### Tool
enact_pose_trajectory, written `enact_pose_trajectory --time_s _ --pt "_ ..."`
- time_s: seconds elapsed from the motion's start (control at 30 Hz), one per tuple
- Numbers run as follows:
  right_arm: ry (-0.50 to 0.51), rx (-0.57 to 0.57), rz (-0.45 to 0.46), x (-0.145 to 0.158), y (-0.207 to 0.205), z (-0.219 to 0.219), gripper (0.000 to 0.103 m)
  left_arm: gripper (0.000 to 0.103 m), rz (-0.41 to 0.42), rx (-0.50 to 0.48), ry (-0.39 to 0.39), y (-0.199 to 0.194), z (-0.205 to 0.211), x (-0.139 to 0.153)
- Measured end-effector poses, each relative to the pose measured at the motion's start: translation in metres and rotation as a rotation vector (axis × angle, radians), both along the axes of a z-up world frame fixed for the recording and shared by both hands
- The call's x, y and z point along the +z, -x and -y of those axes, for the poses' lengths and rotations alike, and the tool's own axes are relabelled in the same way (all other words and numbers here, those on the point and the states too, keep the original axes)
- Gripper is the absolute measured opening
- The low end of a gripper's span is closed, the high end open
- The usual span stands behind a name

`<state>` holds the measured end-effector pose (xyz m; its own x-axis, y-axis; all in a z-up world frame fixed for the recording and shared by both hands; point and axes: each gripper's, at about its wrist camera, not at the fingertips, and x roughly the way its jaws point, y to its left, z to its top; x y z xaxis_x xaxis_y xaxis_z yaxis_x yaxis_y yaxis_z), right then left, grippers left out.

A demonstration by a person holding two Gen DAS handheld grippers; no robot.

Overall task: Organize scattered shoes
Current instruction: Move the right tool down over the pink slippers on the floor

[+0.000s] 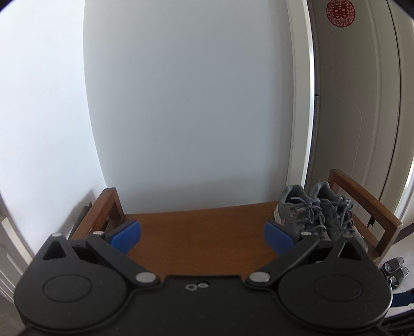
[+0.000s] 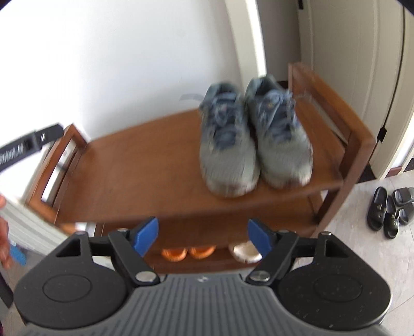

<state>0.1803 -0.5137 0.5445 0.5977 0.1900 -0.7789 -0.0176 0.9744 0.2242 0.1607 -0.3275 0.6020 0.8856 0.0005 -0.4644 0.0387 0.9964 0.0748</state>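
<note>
Grey sneakers [image 2: 254, 139] are set at the shelf's [image 2: 134, 181] right end; both grippers' [image 1: 203, 236] [image 2: 203, 236] fingers are spread, empty.

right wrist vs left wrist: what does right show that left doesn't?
Right wrist only: the rack's lower shelf with orange shoes and a pale shoe, and the open, empty right claw. Left wrist only: a red paper cutout on the door, and the open, empty left claw. Both: the grey sneakers paired on the top shelf, and dark sandals on the floor.
</note>
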Motion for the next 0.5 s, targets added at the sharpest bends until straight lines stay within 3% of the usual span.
enact_pose_trajectory --time_s 0.17,0.5 --pt "0.01 0.096 -0.087 -0.021 0.055 -0.035 0.081 0.102 -0.031 0.037 0.011 0.03 -0.037 -0.015" --pt "-0.007 0.233 -0.233 -0.06 0.112 -0.119 0.083 0.102 -0.081 0.134 0.008 0.078 -0.11 -0.019"
